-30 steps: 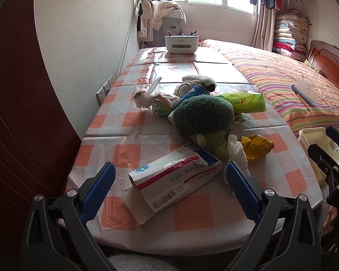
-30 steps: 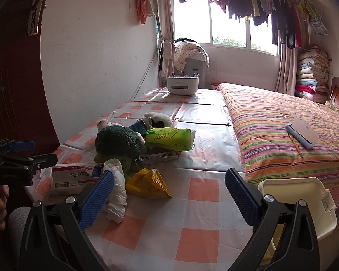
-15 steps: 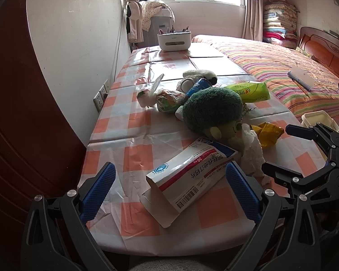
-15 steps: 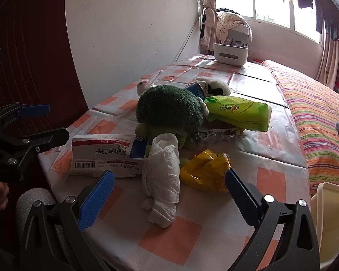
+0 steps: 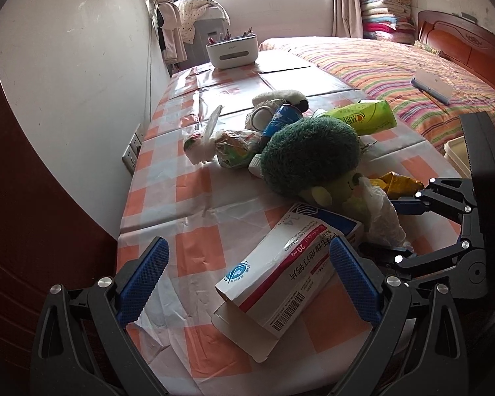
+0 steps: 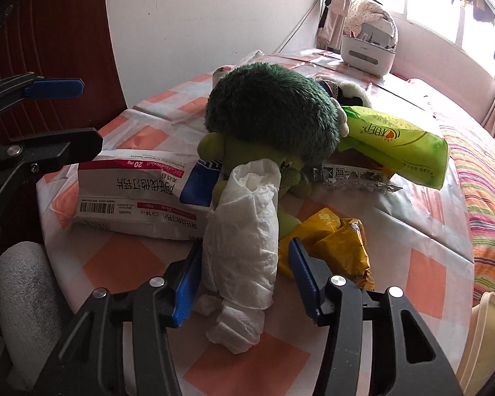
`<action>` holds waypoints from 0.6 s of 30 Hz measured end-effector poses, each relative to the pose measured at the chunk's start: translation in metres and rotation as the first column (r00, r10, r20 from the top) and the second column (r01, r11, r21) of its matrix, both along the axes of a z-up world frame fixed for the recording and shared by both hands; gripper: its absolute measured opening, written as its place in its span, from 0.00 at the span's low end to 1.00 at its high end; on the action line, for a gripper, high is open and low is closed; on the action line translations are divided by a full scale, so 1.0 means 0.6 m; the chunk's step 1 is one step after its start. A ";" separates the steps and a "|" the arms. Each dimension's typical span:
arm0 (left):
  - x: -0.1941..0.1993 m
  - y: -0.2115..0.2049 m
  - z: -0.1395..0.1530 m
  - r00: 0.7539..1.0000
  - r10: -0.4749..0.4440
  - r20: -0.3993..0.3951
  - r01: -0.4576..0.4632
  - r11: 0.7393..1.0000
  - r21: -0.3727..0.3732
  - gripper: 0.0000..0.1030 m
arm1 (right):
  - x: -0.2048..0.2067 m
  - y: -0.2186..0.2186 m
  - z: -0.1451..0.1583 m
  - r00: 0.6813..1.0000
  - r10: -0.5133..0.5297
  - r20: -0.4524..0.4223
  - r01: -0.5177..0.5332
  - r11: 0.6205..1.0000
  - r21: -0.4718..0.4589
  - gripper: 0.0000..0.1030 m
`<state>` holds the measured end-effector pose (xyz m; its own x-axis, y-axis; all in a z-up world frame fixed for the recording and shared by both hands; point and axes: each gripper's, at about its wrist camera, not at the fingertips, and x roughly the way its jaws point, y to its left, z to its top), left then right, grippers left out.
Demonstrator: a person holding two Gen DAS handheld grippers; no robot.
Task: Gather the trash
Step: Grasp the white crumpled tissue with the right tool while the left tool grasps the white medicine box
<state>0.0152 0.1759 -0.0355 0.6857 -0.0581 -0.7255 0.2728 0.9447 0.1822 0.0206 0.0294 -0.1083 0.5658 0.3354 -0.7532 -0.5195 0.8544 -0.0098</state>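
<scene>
Tissue (image 6: pixel 244 231), crumpled and white, lies near the front edge of the table (image 6: pixel 264 363), leaning against the green plush toy (image 6: pixel 270 112) behind it. The right claw (image 6: pixel 244 277) is placed around the tissue's lower part, its blue pads standing on either side with gaps showing, so it is open and nothing is gripped yet. A yellow wrapper (image 6: pixel 336 244) lies just beside the right pad, and a medicine box (image 6: pixel 138 191) just beyond the left pad.

The left claw (image 5: pixel 247 280) is held wide open over the same box (image 5: pixel 287 264), with nothing between its pads but the box's near end and its open flap.

Several slips seem possible. The tissue is soft and loose, so only a fold might be pinched and the rest left trailing. The yellow wrapper could be caught by the right pad on closing. The plush toy may be tipped or dragged if the tissue is pulled away from under it.

On the box, "20 mg" and a barcode can be read, alongside Chinese characters and small Latin print too fine to read reliably. A green pack (image 6: pixel 396 145) behind the toy bears a logo, not legible.
</scene>
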 end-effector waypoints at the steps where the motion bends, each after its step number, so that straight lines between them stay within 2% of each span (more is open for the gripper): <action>1: 0.003 -0.003 -0.003 1.000 -0.016 -0.006 0.016 1.000 0.006 0.94 | -0.001 -0.002 0.000 1.000 0.005 0.000 -0.005 1.000 0.001 0.40; 2: 0.007 -0.007 -0.007 0.999 -0.030 -0.014 0.030 0.999 0.014 0.94 | -0.001 -0.006 0.001 1.000 0.009 -0.004 -0.009 1.000 0.006 0.30; 3: 0.011 -0.012 -0.013 0.999 -0.045 -0.026 0.045 0.999 0.025 0.94 | -0.001 -0.012 0.004 1.000 0.002 -0.004 -0.002 1.000 0.014 0.25; 5: 0.018 -0.022 -0.022 0.996 -0.078 -0.040 0.080 0.996 0.042 0.94 | -0.002 -0.027 0.010 1.000 -0.013 -0.015 0.013 0.999 0.047 0.23; 12: 0.052 -0.055 -0.066 0.975 -0.173 -0.139 0.190 0.975 0.119 0.94 | -0.033 -0.080 0.047 0.998 -0.069 0.001 0.068 0.989 0.132 0.23; 18: 0.076 -0.084 -0.112 0.941 -0.230 -0.247 0.275 0.947 0.168 0.94 | -0.061 -0.099 0.071 0.997 -0.079 0.023 0.074 0.983 0.169 0.23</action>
